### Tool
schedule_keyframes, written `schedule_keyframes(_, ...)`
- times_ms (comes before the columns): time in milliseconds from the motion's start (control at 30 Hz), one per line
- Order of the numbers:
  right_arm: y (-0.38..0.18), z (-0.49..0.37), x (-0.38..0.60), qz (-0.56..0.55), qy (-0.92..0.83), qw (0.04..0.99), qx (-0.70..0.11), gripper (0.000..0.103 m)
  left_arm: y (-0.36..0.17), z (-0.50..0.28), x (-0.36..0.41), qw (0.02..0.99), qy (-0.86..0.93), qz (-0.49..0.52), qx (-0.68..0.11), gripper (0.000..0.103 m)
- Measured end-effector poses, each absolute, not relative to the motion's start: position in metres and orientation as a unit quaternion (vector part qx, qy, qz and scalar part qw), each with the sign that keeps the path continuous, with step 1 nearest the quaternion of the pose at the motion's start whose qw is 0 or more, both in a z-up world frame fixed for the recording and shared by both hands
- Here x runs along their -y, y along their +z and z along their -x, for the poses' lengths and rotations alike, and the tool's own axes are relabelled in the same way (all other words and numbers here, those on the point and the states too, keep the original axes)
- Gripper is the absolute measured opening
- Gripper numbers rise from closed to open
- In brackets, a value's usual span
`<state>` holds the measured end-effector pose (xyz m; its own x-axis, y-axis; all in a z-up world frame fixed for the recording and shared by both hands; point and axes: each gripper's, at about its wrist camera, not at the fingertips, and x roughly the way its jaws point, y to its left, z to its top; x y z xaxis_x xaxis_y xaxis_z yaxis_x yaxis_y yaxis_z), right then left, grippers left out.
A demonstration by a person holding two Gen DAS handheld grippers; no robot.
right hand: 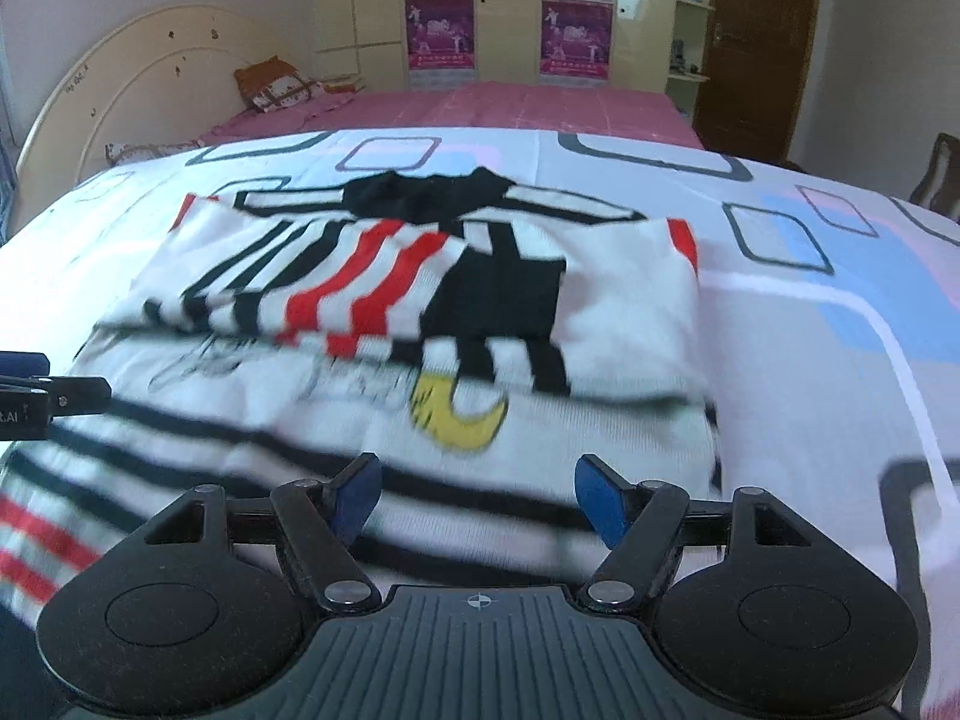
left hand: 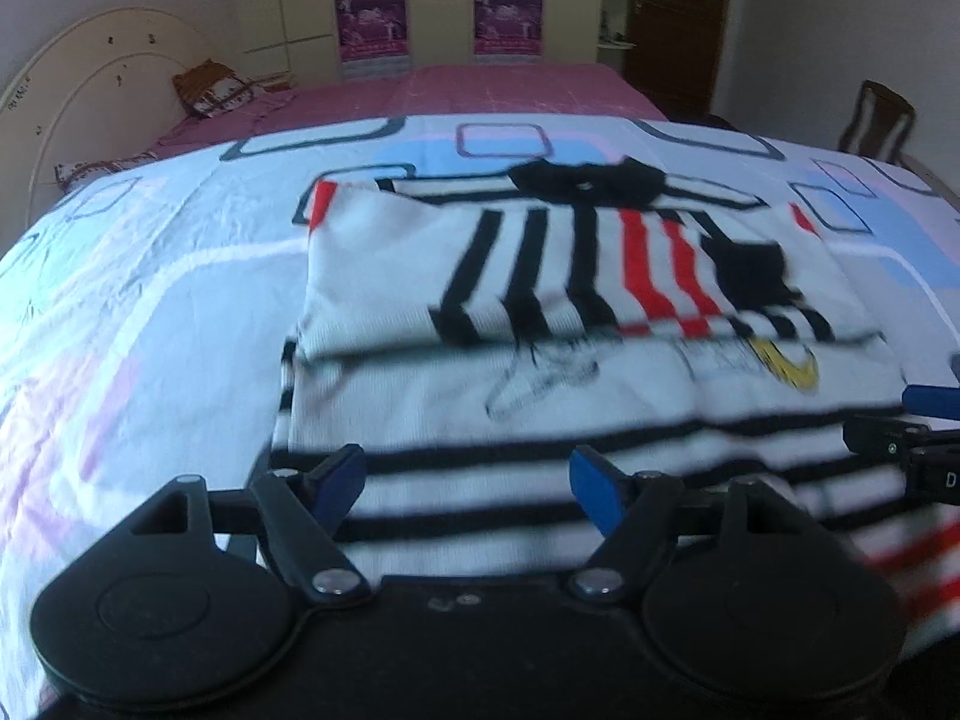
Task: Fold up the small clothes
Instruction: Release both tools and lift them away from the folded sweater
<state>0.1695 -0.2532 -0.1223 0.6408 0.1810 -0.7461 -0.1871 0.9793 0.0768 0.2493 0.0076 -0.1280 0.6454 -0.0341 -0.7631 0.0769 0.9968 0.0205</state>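
A small white shirt (left hand: pixel 540 384) with black and red stripes, a black collar and a yellow print lies flat on the bed; both sleeves are folded in over its chest. It also shows in the right wrist view (right hand: pixel 420 360). My left gripper (left hand: pixel 468 489) is open and empty, just above the shirt's near hem on its left side. My right gripper (right hand: pixel 477 501) is open and empty above the near hem on the right side. Each gripper's tip shows at the edge of the other's view.
The shirt lies on a white bedsheet (right hand: pixel 810 312) with grey, blue and pink rectangles. Behind it are a pink bedspread (right hand: pixel 510 111), a headboard (right hand: pixel 138 72) with a brown cushion, a wardrobe (right hand: pixel 510 6), a door and a chair at right.
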Motion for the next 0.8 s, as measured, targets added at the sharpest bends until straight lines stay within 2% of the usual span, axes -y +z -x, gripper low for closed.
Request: schedule_keyframes(800,-0.115,-0.027,0.255,0.005,0.055,0.91,-0.411,0.071,-0.14,-0.132,-0.063,0.896,-0.052,0.029,-0.439,0.074)
